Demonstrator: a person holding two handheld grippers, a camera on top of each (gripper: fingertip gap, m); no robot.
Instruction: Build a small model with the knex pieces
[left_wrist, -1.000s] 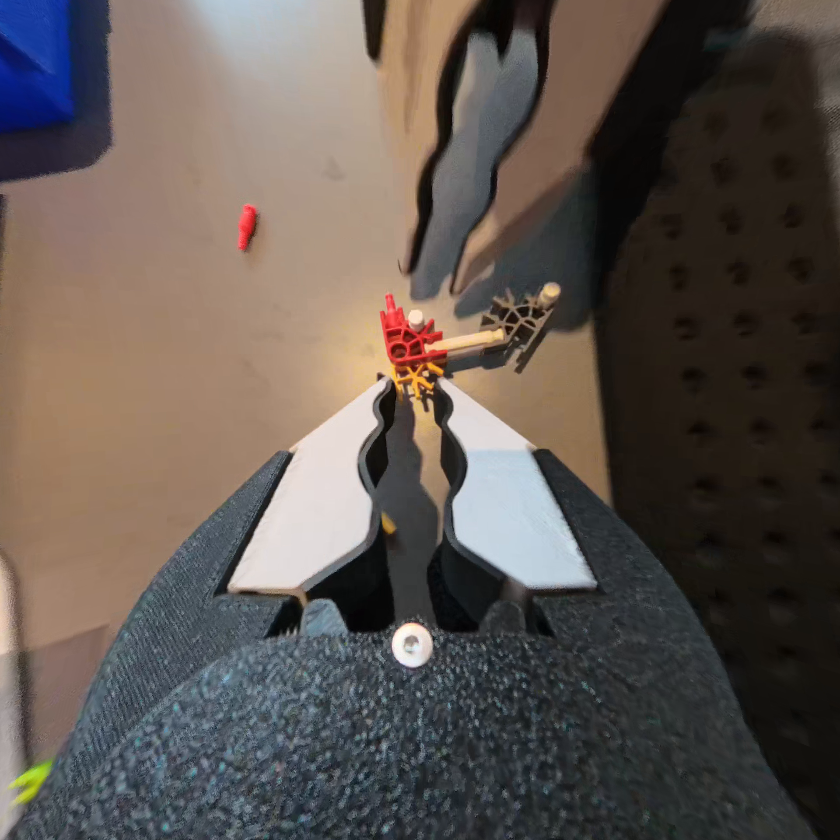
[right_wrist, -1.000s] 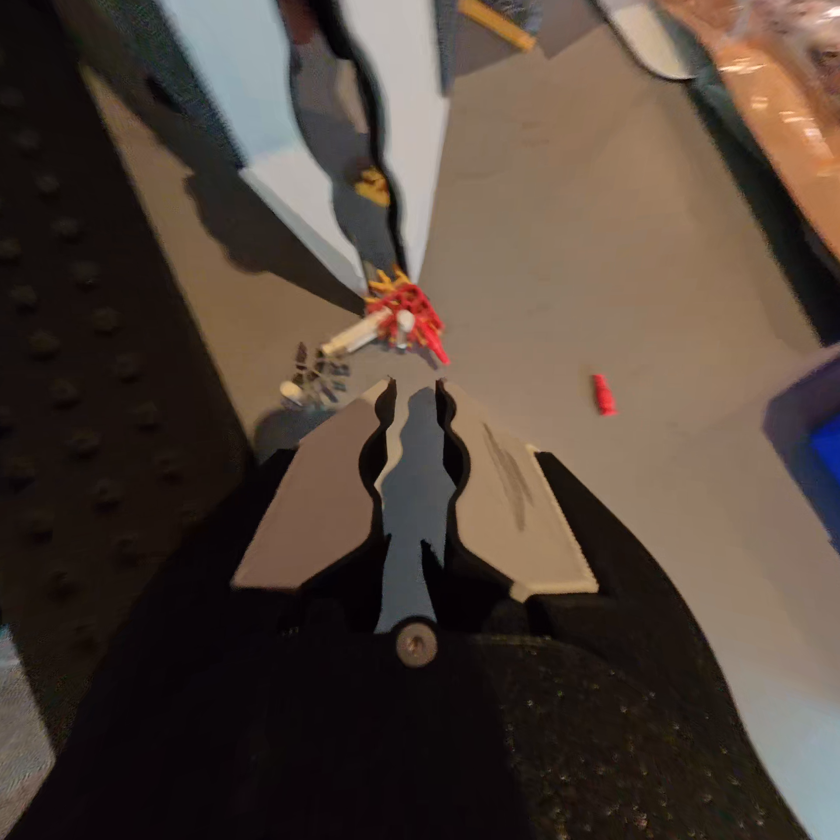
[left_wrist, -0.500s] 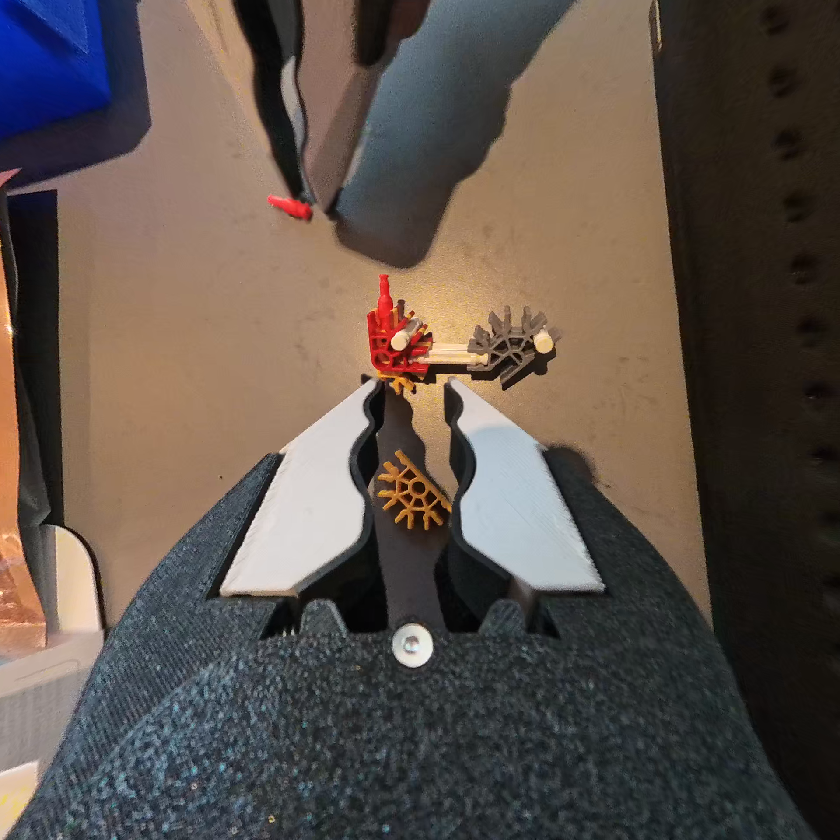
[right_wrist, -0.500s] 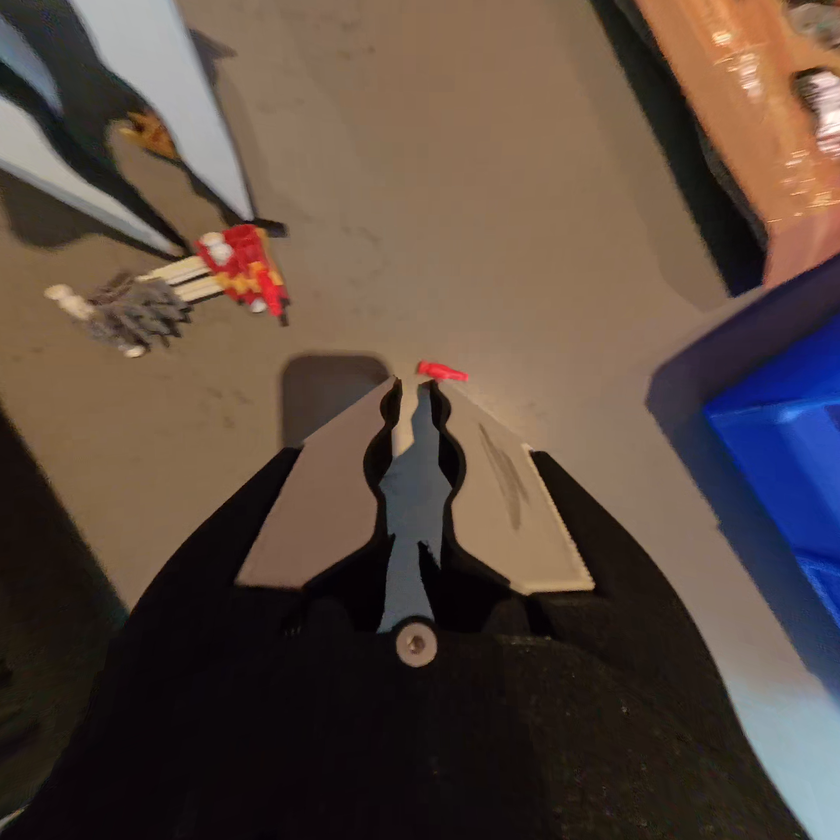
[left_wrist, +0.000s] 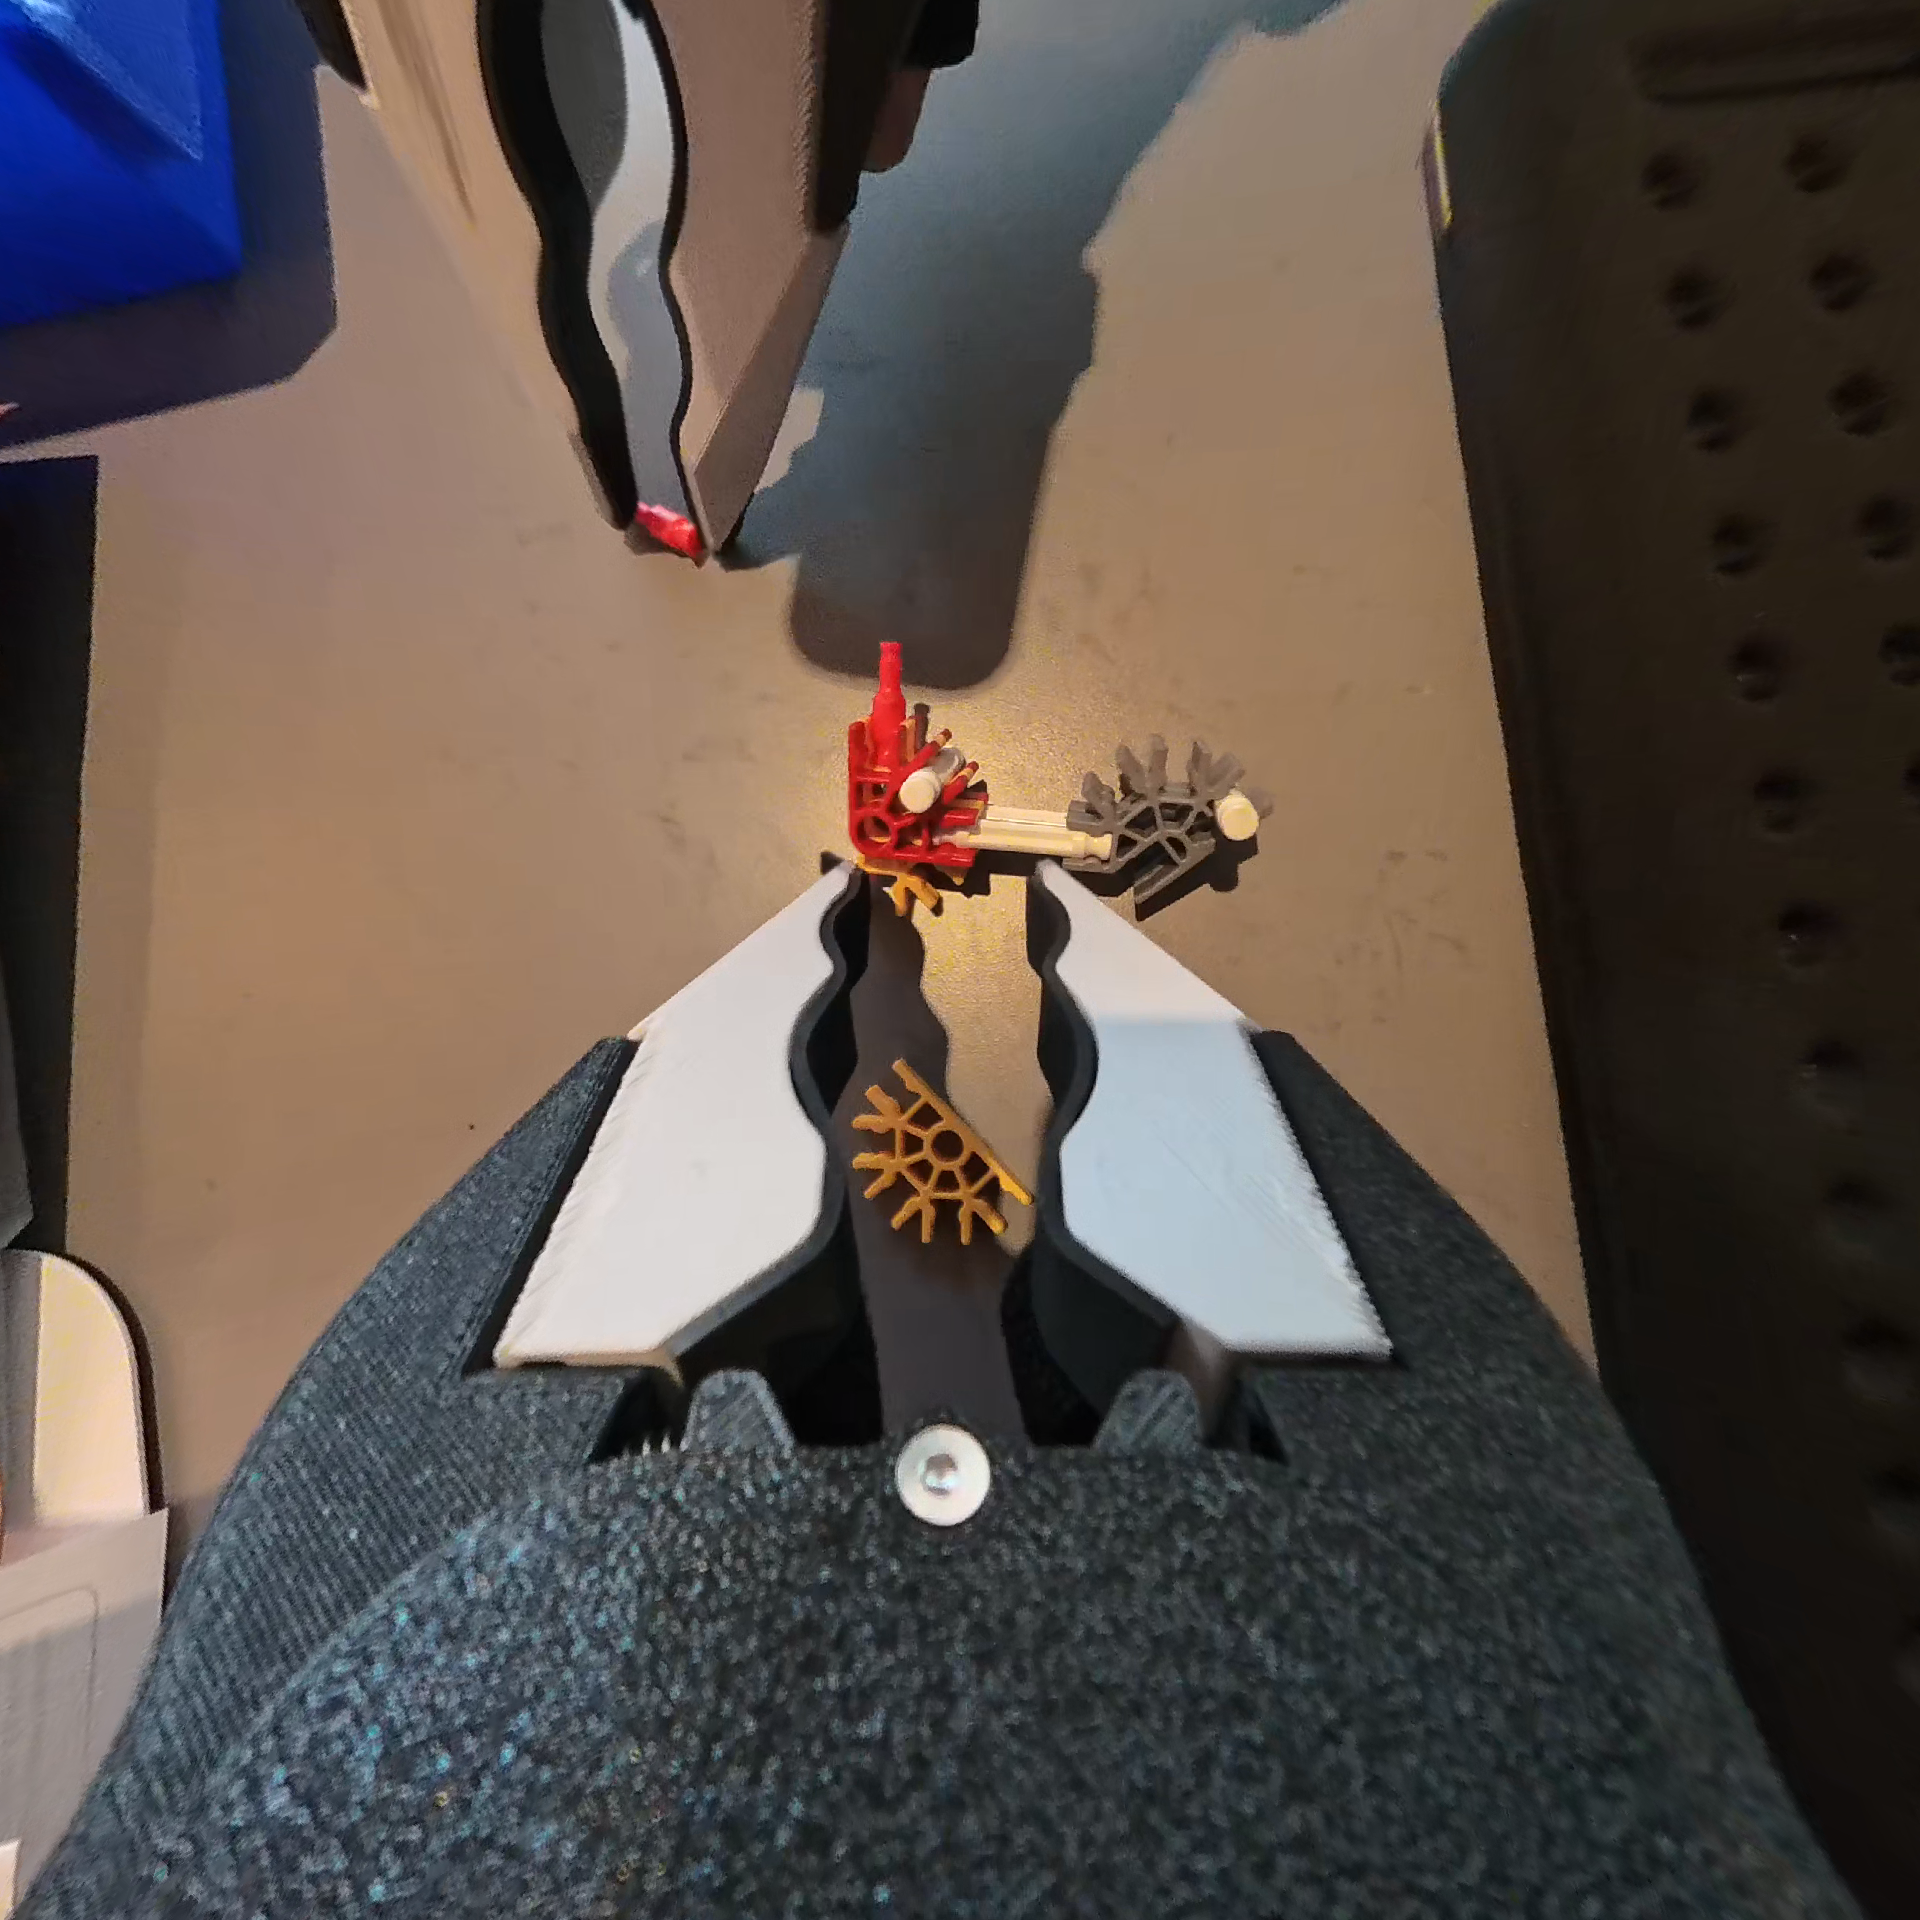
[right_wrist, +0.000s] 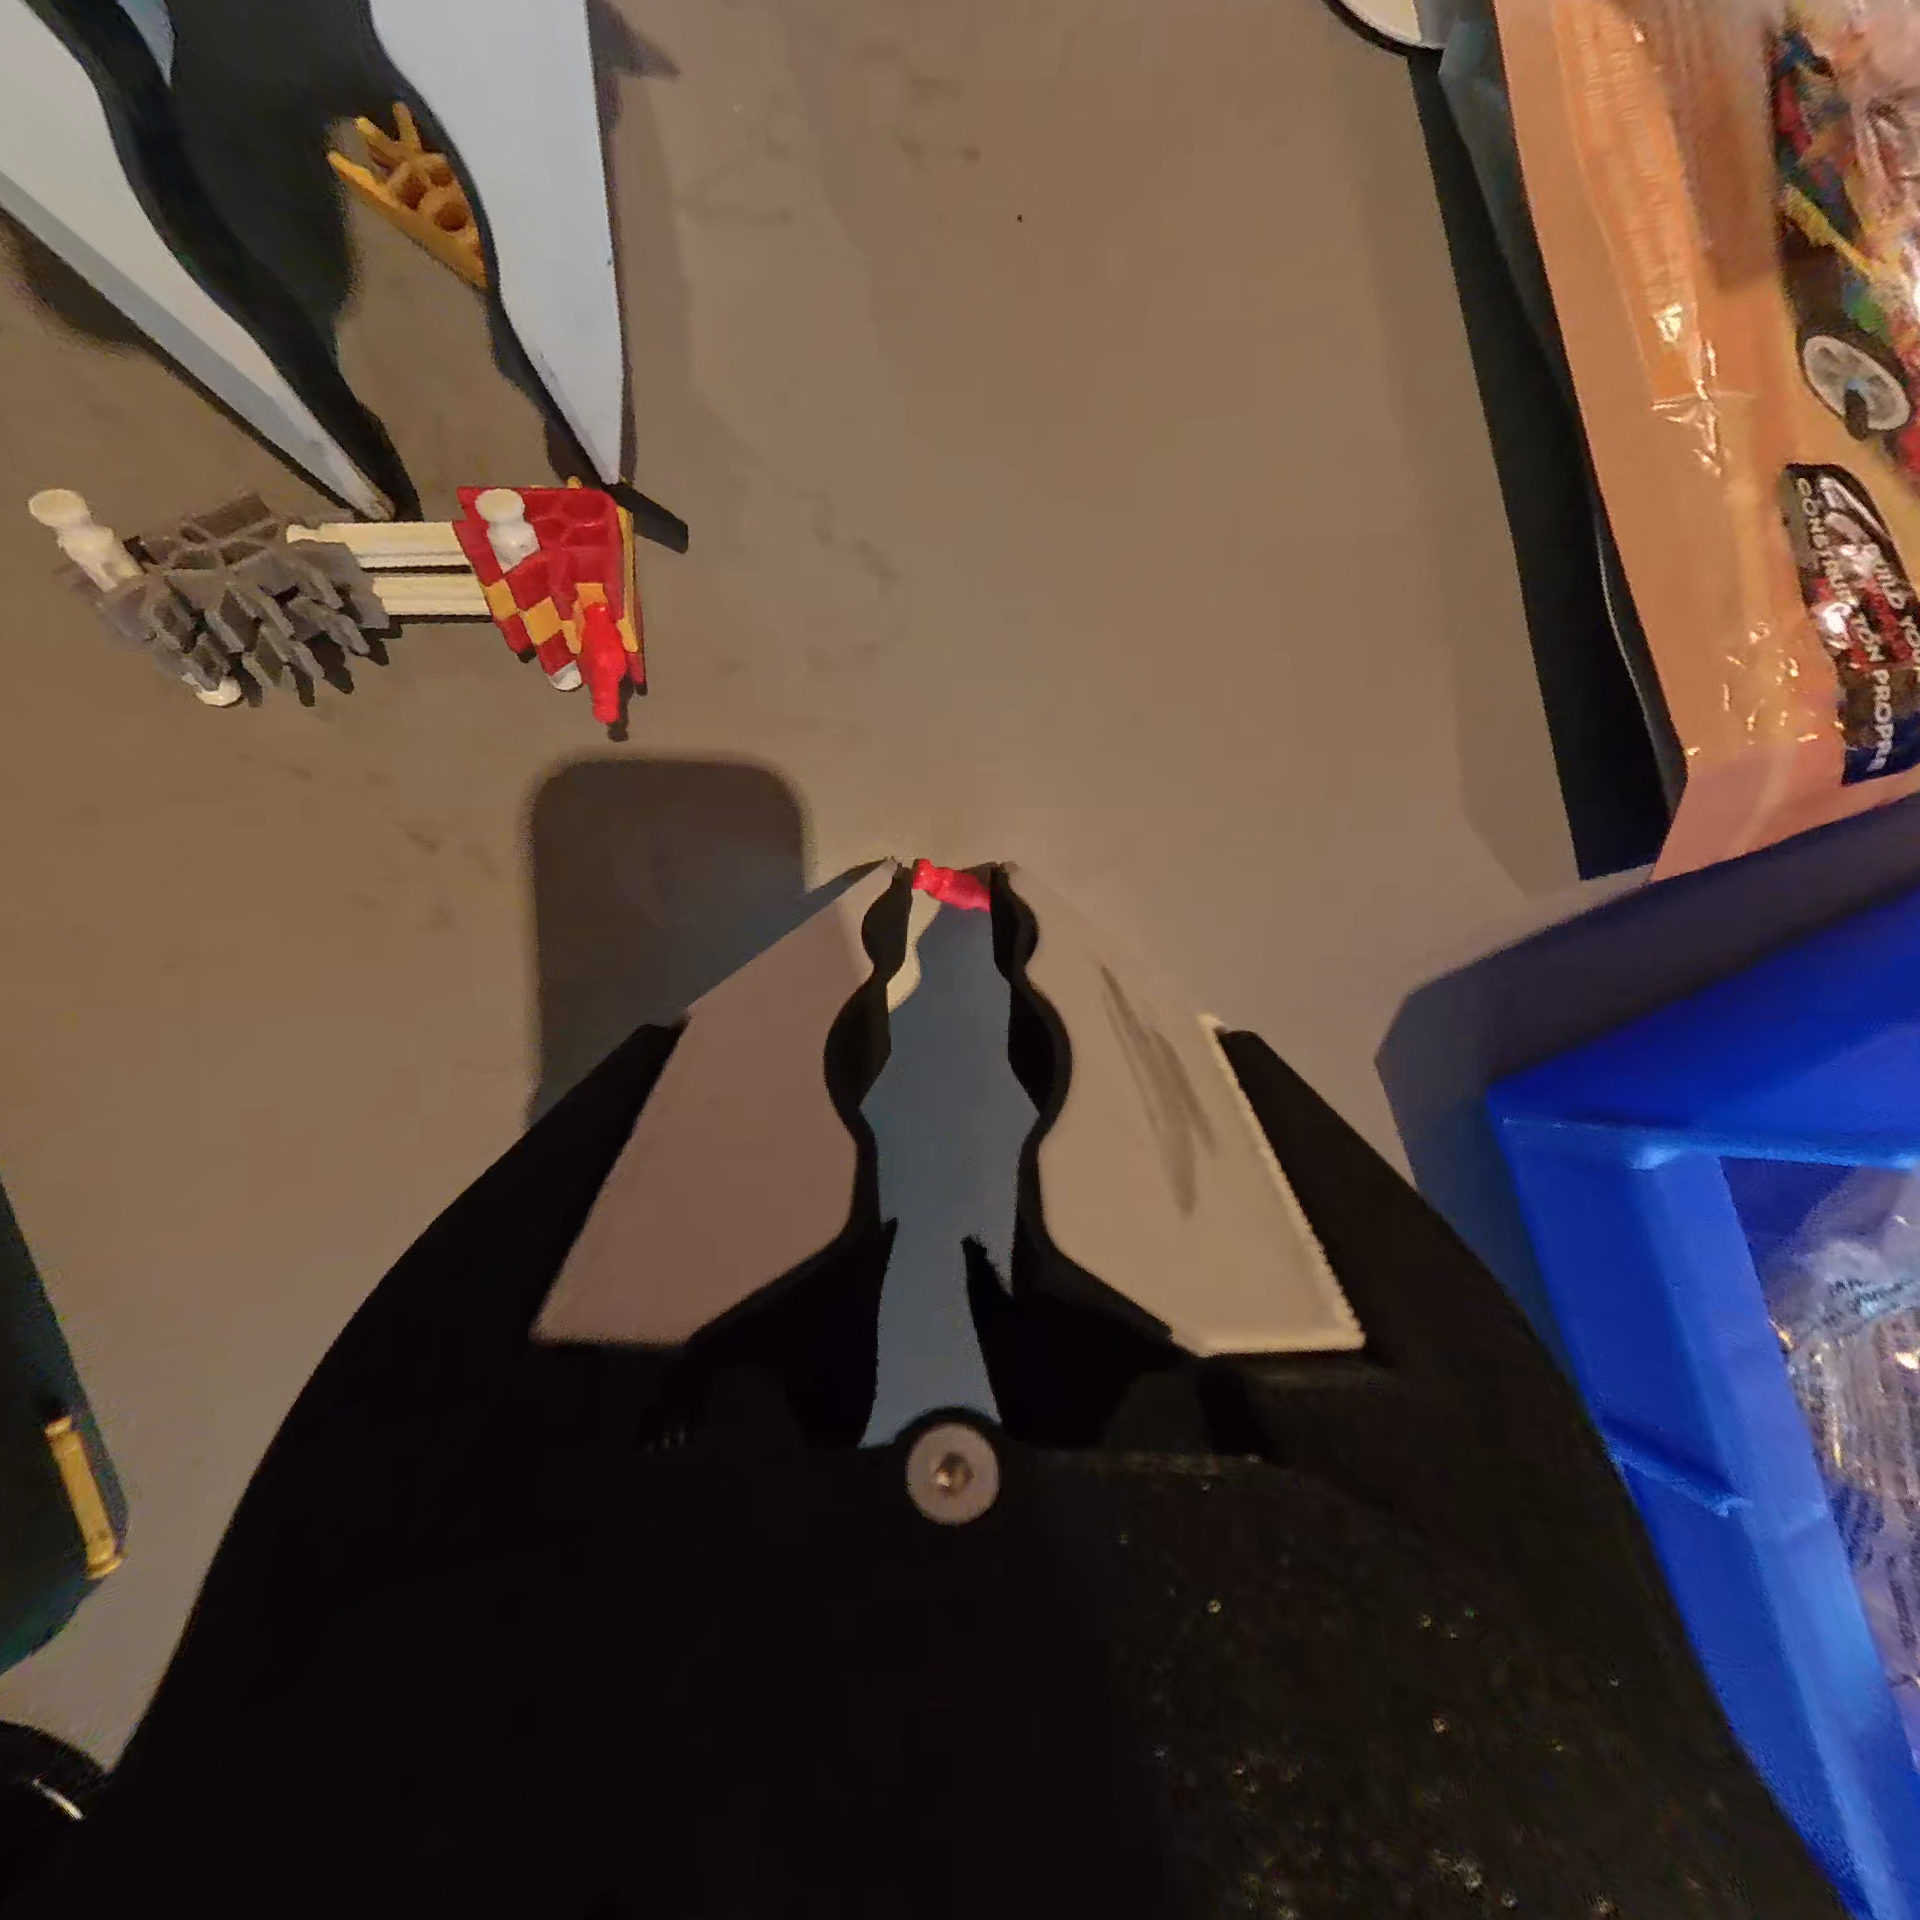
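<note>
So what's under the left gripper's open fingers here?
A loose yellow connector lies flat on the table between the left gripper fingers. Whatever sits beneath the finger plates themselves is covered.

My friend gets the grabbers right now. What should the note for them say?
Left gripper: open, a yellow connector lies between its fingers, tips close to the red, white and grey build.
Right gripper: tips either side of a small red piece on the table; whether it is pinched I cannot tell.
A blue bin stands beside the right gripper.
</note>
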